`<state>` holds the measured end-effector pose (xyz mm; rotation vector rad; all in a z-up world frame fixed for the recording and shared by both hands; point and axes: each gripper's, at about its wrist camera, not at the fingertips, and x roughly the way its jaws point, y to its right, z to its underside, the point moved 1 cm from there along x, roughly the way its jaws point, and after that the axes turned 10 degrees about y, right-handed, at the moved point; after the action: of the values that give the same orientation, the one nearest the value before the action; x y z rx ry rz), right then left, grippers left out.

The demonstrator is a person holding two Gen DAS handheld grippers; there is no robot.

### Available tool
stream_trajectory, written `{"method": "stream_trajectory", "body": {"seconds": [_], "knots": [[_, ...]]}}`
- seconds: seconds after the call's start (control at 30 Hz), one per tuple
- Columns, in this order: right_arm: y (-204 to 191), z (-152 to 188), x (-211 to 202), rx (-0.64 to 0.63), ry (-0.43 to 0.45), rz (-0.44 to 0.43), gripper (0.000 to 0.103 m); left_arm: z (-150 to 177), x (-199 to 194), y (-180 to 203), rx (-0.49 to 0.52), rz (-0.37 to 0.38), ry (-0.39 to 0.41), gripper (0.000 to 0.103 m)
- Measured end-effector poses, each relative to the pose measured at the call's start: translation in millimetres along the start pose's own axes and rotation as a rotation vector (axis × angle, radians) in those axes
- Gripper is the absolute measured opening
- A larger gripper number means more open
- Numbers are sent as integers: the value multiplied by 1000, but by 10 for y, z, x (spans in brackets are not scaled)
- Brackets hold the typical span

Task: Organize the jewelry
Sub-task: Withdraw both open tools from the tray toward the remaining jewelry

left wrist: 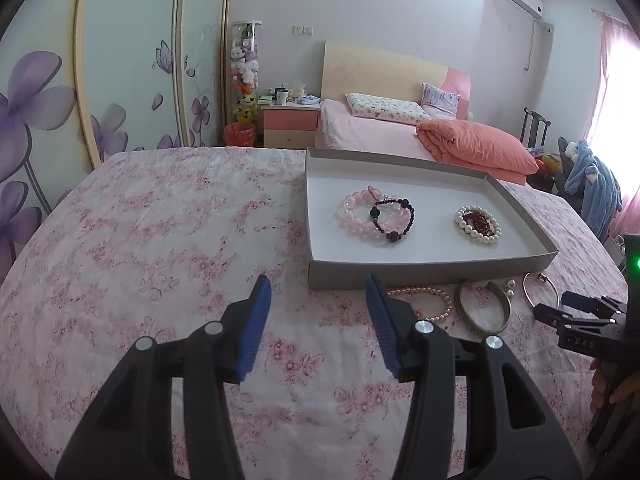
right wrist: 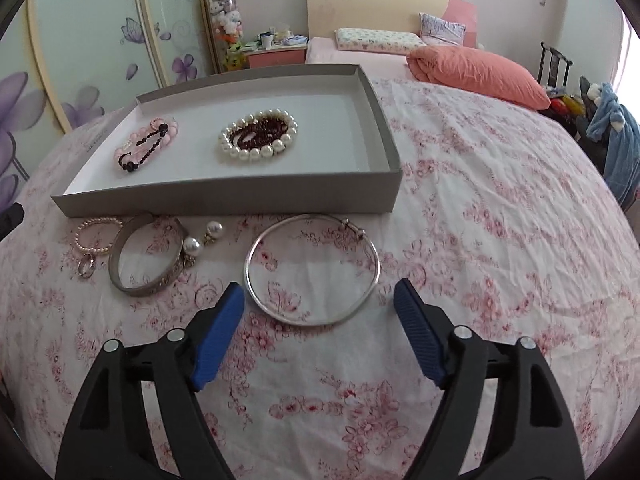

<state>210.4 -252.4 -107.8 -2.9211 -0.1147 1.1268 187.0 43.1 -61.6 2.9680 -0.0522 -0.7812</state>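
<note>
A shallow grey box (left wrist: 420, 272) (right wrist: 224, 200) lies on the floral cloth. Inside it are a pink bead bracelet (left wrist: 356, 220) (right wrist: 138, 142) with a black bead bracelet (left wrist: 394, 218) across it, and a white pearl bracelet (left wrist: 478, 222) (right wrist: 258, 142) around dark red beads. In front of the box lie a thin silver bangle (right wrist: 312, 270) (left wrist: 540, 290), a wide metal bangle (right wrist: 146, 258) (left wrist: 484, 306), a small pink pearl bracelet (right wrist: 96, 236) (left wrist: 424, 300), pearl earrings (right wrist: 200, 240) and a ring (right wrist: 86, 266). My right gripper (right wrist: 320, 292) stands open just short of the thin bangle, empty. My left gripper (left wrist: 318, 286) is open and empty before the box's front wall.
The cloth-covered surface (right wrist: 500, 240) extends wide to the right of the box. Behind are a pink bed (left wrist: 372, 132) with an orange quilt (left wrist: 476, 144), a nightstand (left wrist: 290, 120) and a flowered wardrobe (left wrist: 80, 80). A hand holds the right gripper body (left wrist: 592, 328).
</note>
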Motion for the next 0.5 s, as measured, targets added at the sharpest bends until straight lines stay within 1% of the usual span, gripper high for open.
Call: {"method": "stream_trajectory", "body": {"seconds": [0.07,0.3,0.33,0.37,0.43,0.5], "knots": [[-27,-25,40,-7,-4,10,79,6,16,4,0,2,-6,50],[-68,-97,127,-15,-7,10,80,32,42,27,6,15,-25,51],[-64,-97,125,-14,-6,9,79,40,40,37,7,17,-27,51],[-60,-95,114,-16,-3,9,74,47,43,46,9,23,-33,51],[-54,-82,96,-18,-7,9,74,62,45,67,13,37,-44,51],[-44,-68,74,-21,-9,9,74,85,42,118,17,65,-64,51]]}}
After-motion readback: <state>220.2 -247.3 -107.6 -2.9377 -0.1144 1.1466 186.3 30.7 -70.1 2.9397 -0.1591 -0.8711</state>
